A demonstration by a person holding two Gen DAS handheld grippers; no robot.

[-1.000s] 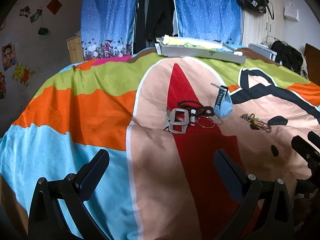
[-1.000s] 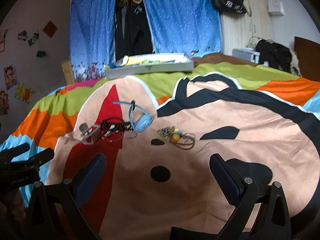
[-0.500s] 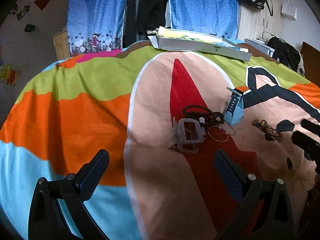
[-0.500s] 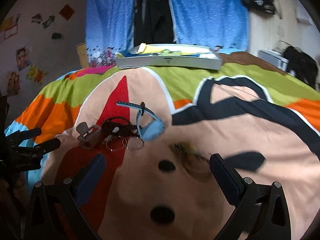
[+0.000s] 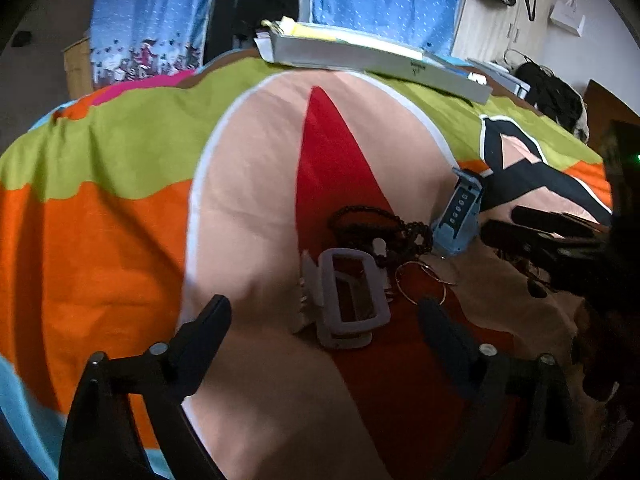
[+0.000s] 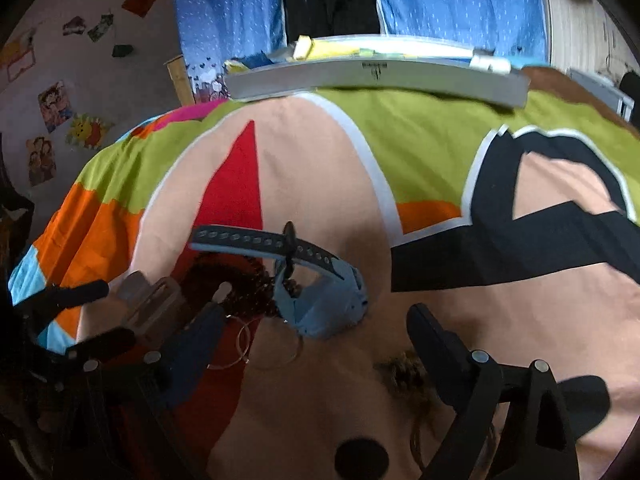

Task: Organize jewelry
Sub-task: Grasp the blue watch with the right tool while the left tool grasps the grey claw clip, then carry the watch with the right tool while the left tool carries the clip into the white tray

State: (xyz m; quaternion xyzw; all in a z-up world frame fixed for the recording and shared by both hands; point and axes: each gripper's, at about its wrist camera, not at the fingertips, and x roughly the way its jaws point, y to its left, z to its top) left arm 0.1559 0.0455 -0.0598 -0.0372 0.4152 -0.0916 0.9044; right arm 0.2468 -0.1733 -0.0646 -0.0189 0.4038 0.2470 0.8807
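Observation:
Jewelry lies in a cluster on a colourful bedspread [image 5: 120, 240]. A pale grey hair claw [image 5: 348, 300] sits just ahead of my open left gripper [image 5: 324, 320], between its fingers. Behind the claw lie a dark bead bracelet [image 5: 384, 228], thin hoop rings [image 5: 424, 284] and a blue watch [image 5: 460, 212]. In the right wrist view, my open right gripper [image 6: 316, 336] hangs close over the blue watch [image 6: 328, 304], with the hoop rings [image 6: 240, 340] by its left finger. A small tangle of trinkets [image 6: 404, 372] lies by its right finger.
A long grey tray [image 5: 380, 60] with papers rests at the far side of the bed, also in the right wrist view [image 6: 380, 76]. Blue curtains [image 5: 152, 20] and dark hanging clothes stand behind. The other gripper's fingers [image 5: 540, 236] come in from the right.
Both grippers have moved forward and down toward the jewelry cluster; the hair claw and the watch now sit close in front of the fingers. Nothing has been picked up.

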